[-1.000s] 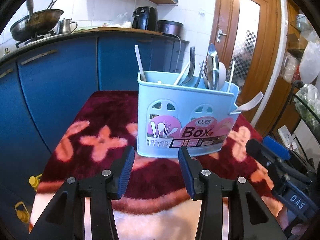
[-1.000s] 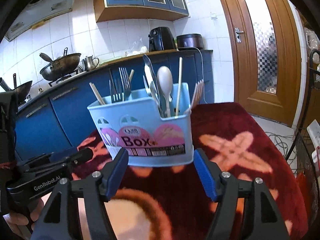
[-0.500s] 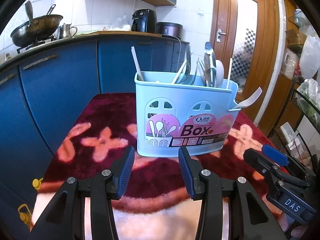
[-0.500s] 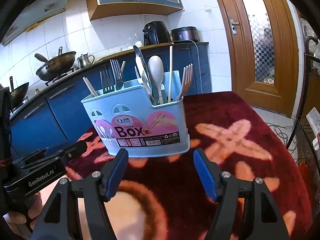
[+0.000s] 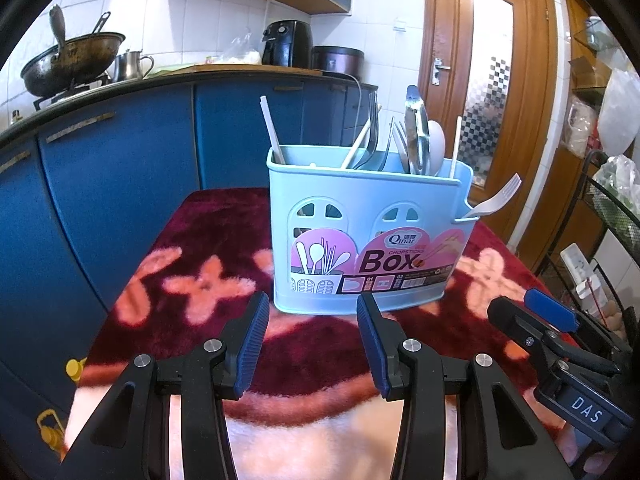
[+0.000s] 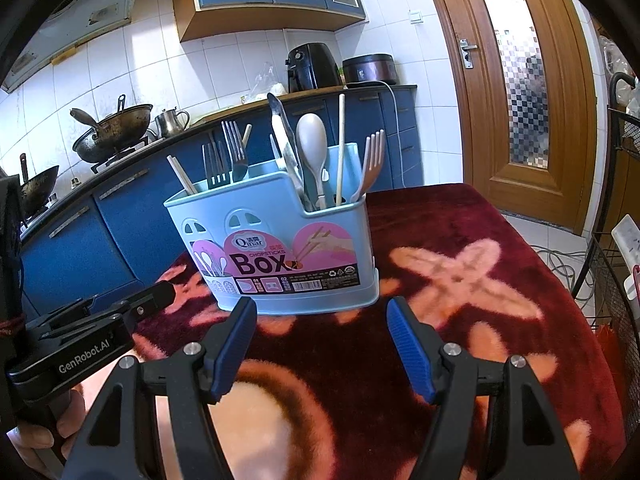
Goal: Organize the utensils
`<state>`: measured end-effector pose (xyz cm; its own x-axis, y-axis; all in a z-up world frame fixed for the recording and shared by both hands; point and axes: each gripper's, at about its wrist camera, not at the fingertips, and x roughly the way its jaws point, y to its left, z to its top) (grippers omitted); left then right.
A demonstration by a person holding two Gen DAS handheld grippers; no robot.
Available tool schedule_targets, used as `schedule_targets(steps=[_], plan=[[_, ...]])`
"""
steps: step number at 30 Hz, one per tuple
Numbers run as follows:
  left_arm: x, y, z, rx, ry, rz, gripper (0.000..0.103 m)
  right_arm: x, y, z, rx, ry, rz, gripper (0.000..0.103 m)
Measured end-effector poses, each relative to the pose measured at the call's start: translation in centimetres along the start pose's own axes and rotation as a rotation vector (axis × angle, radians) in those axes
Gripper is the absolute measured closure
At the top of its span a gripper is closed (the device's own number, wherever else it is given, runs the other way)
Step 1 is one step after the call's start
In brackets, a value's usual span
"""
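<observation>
Where both tongs gape empty: utensil box (image 5: 368, 236); barcode (image 6: 316, 285) only in right view.

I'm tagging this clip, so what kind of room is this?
A home kitchen, most likely: a wok on a stove, an air fryer on the counter above blue cabinets, and a blue utensil box on a table.

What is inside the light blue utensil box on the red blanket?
The utensil box holds metal forks, chopsticks, a pale spoon, a plastic fork and a metal utensil. Their lower ends and the box's floor are hidden by its walls.
</observation>
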<state>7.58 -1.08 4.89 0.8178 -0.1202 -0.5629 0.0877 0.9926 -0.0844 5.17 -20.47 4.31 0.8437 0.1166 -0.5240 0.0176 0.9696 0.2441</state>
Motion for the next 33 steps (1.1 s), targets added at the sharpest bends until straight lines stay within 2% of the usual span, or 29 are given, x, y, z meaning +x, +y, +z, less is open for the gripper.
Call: schedule_targets(steps=[33], plan=[[-0.82,-0.12,-0.04,-0.008,-0.003,-0.002,0.056,-0.17,-0.02,-0.02,0.002,0.0,0.0,0.033]])
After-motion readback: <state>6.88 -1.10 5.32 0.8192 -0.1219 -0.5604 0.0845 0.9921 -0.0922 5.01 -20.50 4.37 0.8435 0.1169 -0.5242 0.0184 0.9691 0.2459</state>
